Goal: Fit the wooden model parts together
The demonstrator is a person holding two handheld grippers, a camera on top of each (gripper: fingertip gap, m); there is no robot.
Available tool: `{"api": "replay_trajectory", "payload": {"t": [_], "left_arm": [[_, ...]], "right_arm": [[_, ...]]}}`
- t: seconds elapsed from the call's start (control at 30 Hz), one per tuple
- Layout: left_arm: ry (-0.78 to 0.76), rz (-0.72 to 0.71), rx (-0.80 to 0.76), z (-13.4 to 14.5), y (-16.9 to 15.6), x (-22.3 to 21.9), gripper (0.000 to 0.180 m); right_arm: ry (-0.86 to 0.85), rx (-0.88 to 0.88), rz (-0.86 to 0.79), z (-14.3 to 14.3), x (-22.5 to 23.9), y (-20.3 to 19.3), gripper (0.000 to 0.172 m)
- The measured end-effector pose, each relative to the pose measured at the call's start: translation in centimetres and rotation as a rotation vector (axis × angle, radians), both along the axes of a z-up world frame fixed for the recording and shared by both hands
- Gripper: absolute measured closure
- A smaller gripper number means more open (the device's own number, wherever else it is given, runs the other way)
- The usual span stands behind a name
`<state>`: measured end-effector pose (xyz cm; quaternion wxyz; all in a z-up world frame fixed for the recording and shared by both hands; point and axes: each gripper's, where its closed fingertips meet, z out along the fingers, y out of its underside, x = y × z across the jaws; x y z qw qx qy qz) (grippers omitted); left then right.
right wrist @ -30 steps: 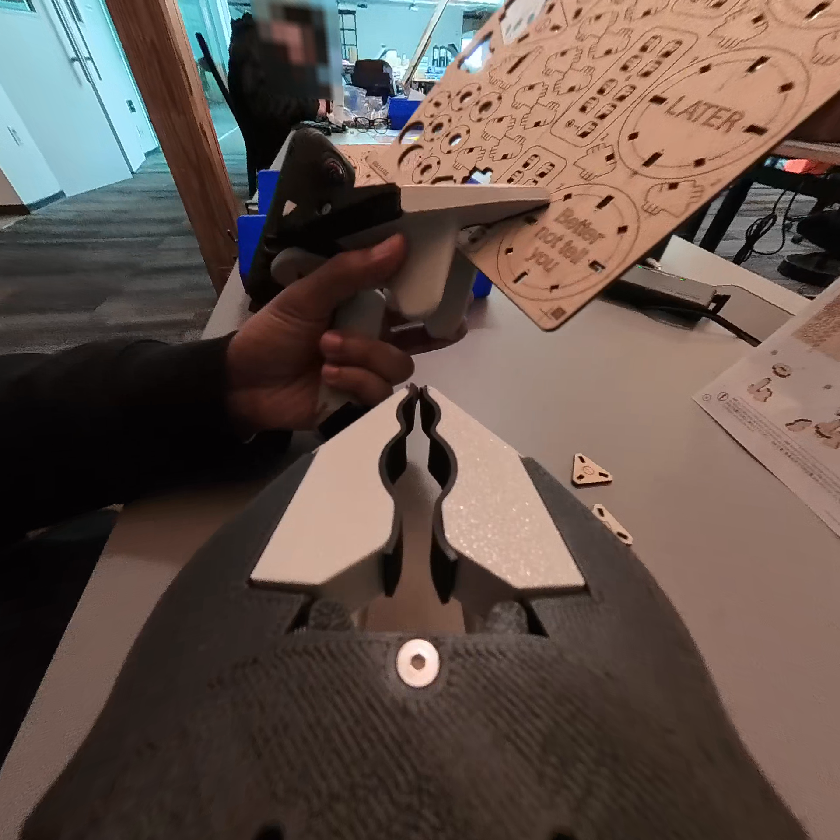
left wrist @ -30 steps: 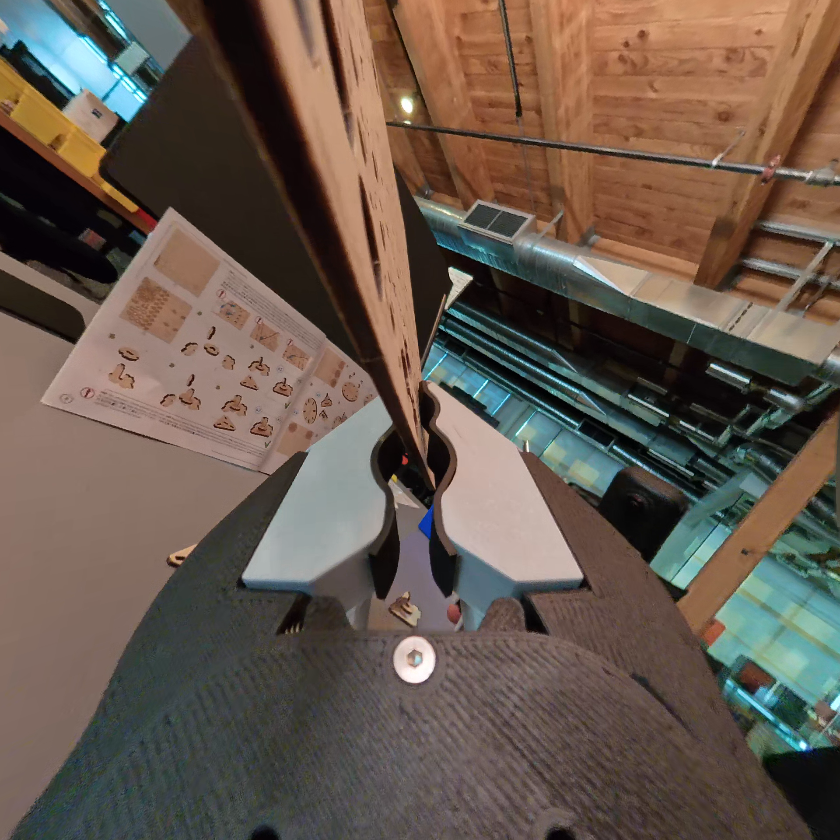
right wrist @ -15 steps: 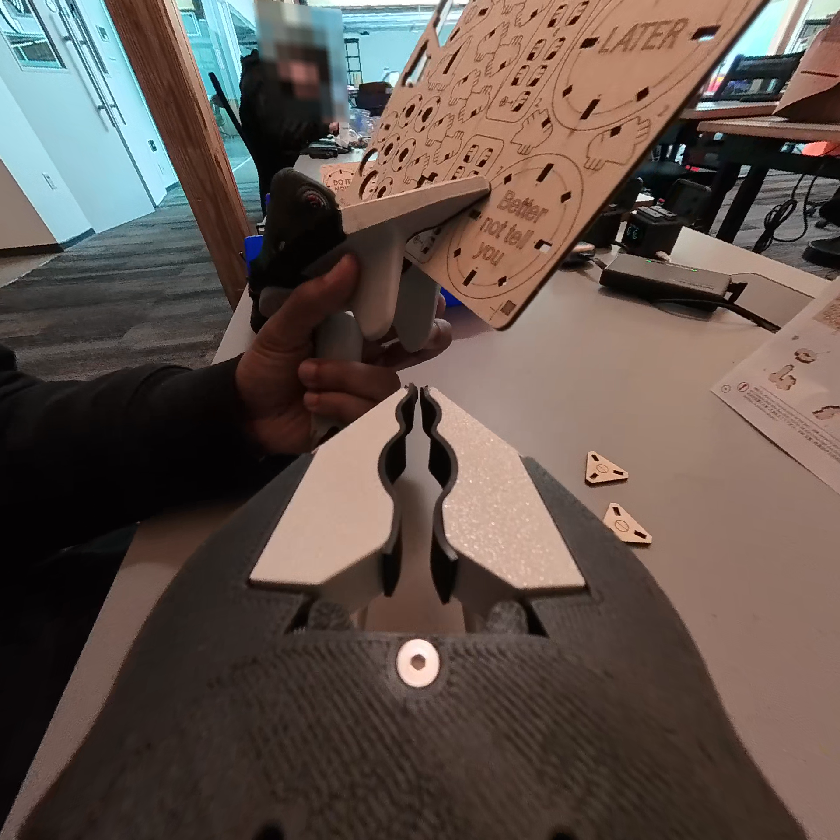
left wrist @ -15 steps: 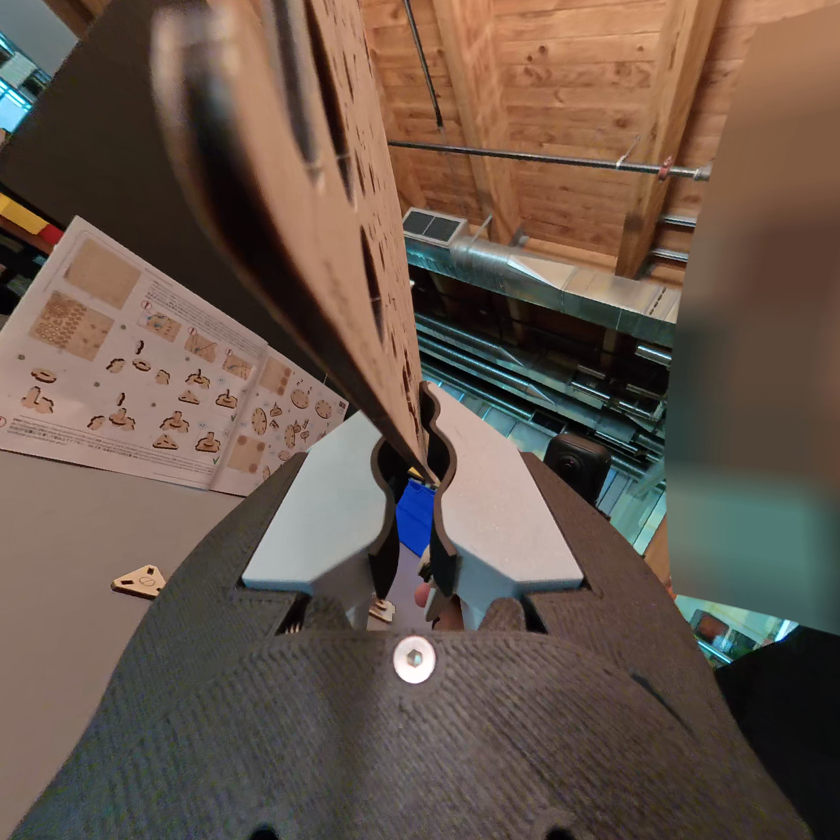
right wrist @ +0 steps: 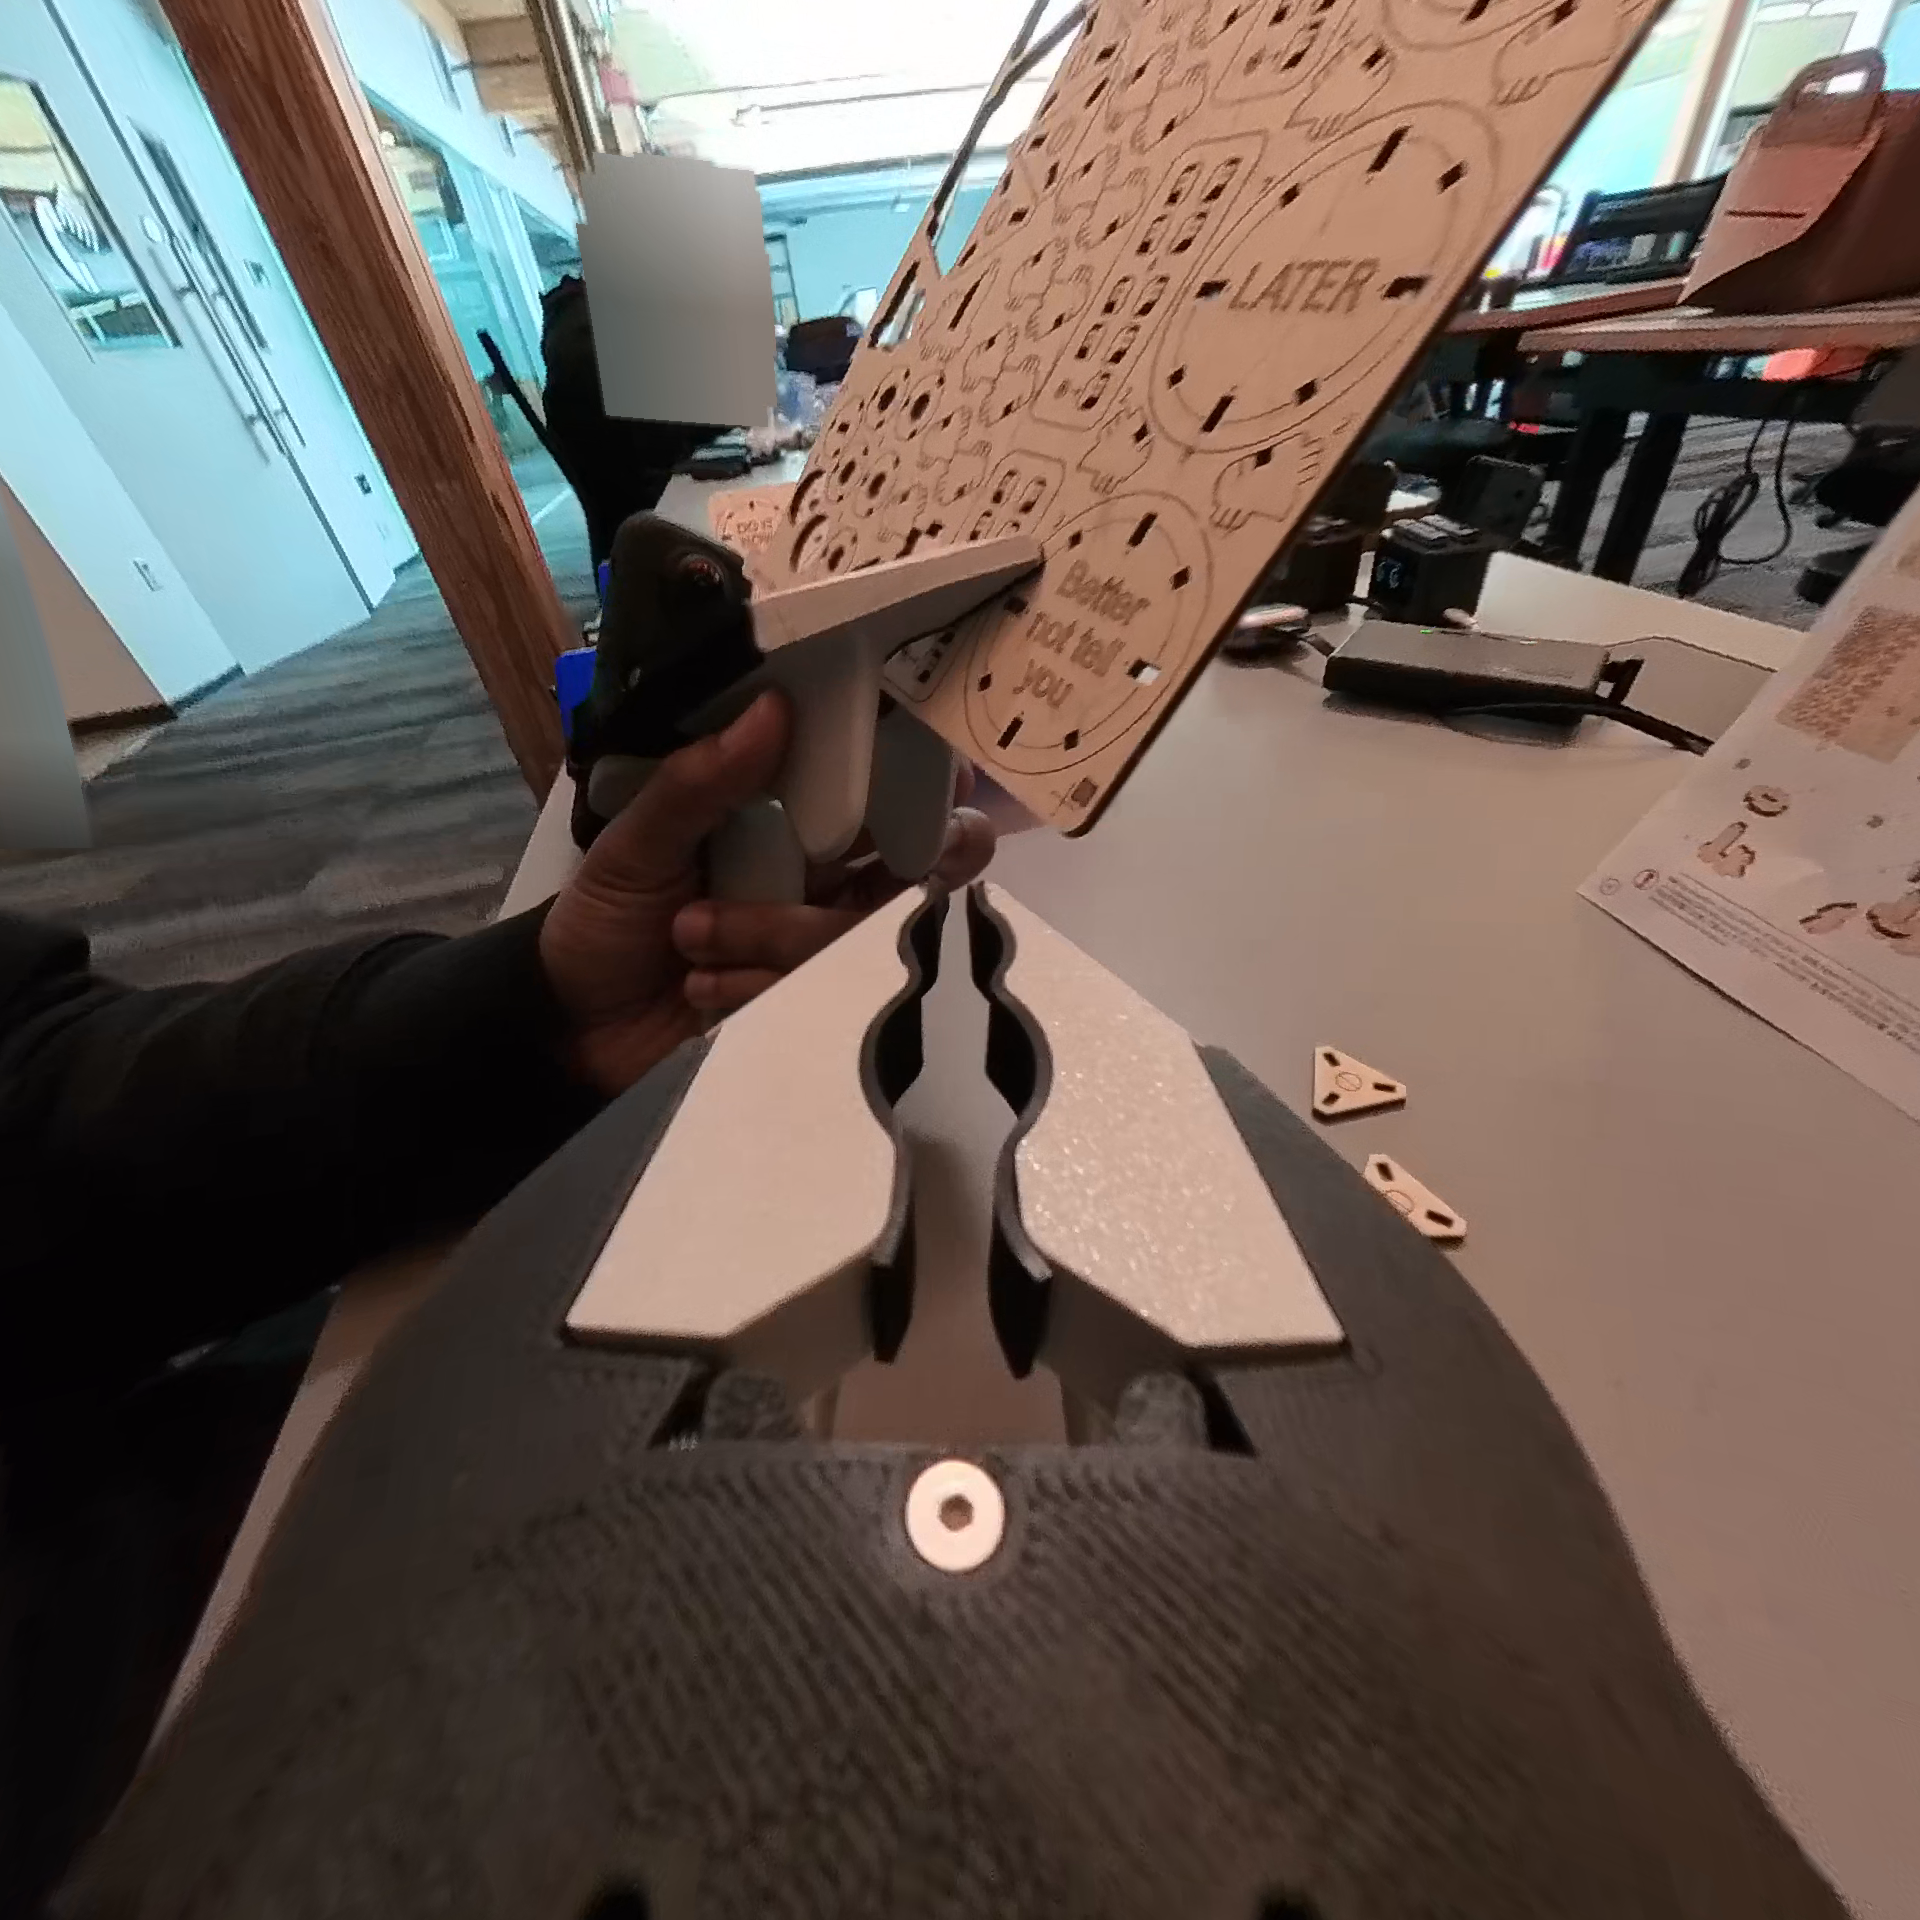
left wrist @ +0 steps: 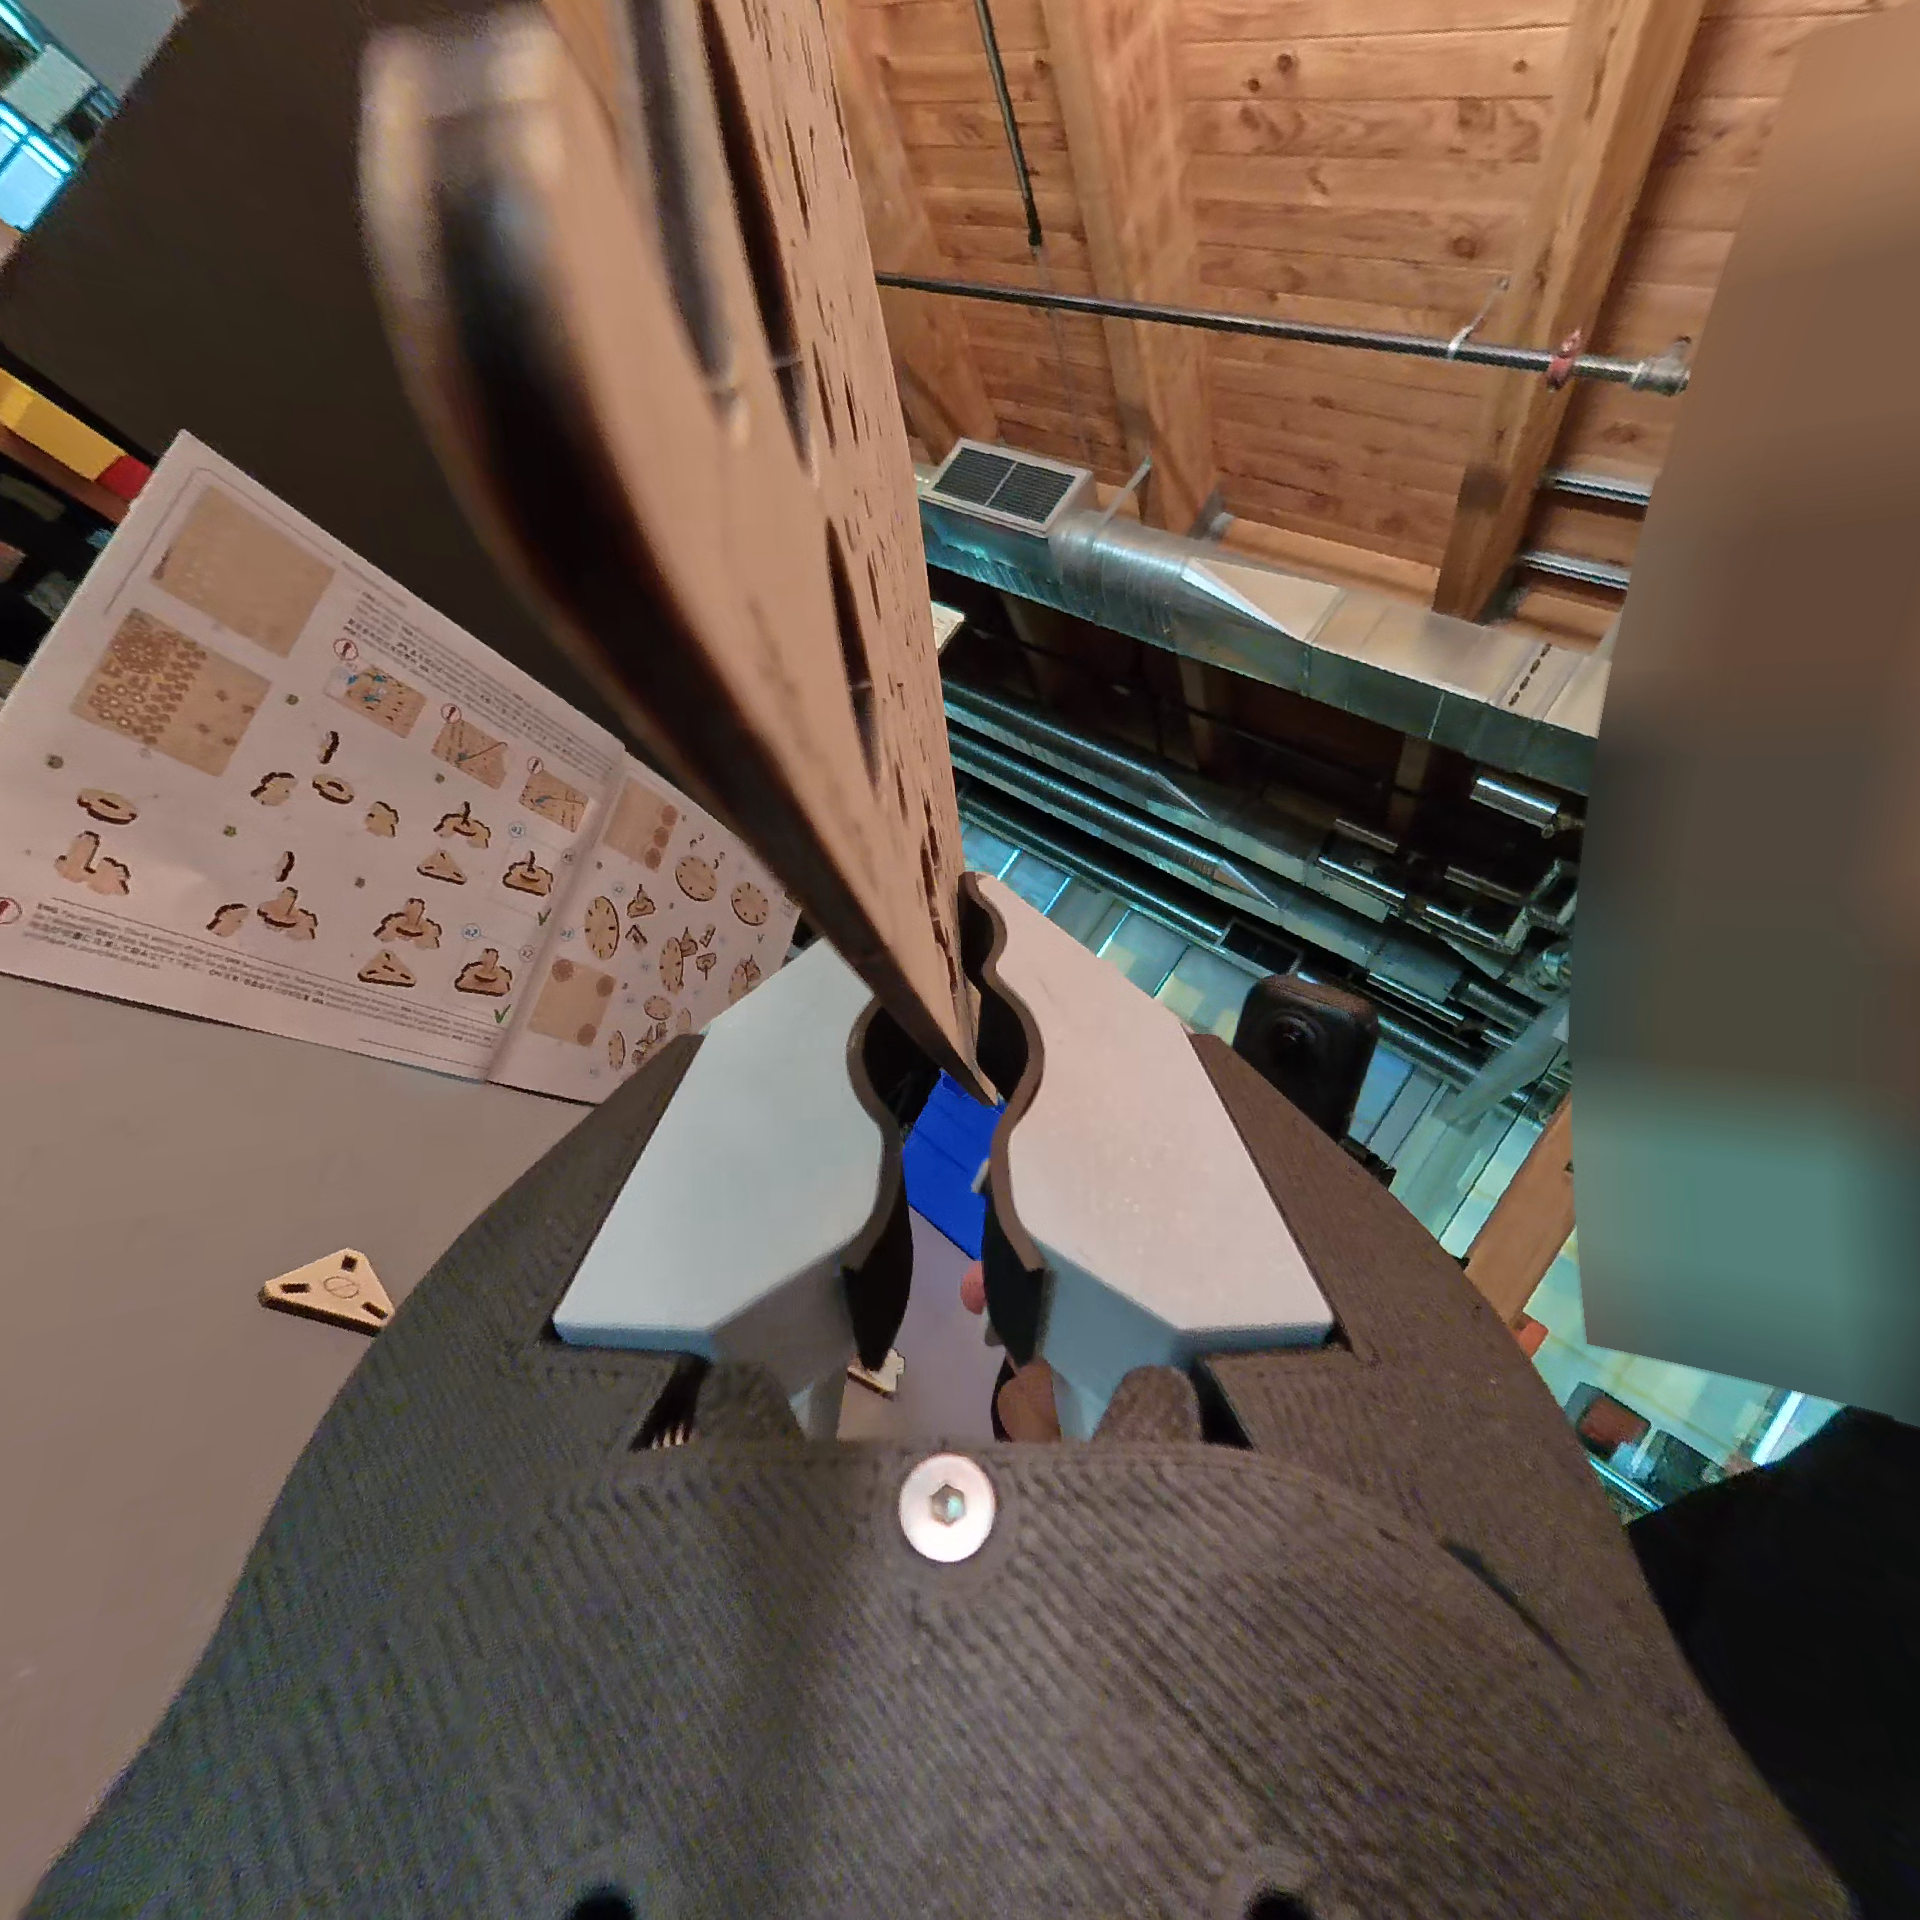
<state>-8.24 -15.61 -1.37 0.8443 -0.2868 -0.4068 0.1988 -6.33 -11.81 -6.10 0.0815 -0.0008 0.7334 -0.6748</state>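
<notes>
The left tongs are clamped on the lower edge of a laser-cut plywood sheet, pads pressed to both faces; the right wrist view shows the same grip from the side, with a hand round the handle and the sheet raised at a tilt above the worktop. The right tongs are all but closed with only a thin slit between the tips and nothing in them; they hang just below the sheet's low corner, near that hand.

The sheet looks thin, stiff and light, yet much of it is cut through with slots and part outlines, so it probably bends and cracks easily between cut-outs. Solid border near a corner seems the safest place to grip.

On the worktop beyond lie two small triangular wooden pieces, an open instruction leaflet, and a black power brick with its cable.
</notes>
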Motion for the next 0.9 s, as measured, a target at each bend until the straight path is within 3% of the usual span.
{"api": "replay_trajectory", "payload": {"t": [0.27, 0.9], "left_arm": [[-0.013, -0.013, -0.026, -0.2, 0.6, -0.2, 0.178], [-0.009, -0.029, -0.072, -0.2, 1.6, -0.1, 0.178]], "right_arm": [[-0.203, -0.074, 0.010, 1.0, -1.5, 0.6, 0.160], [-0.309, -0.145, 0.018, 1.9, -2.3, 1.2, 0.155]]}}
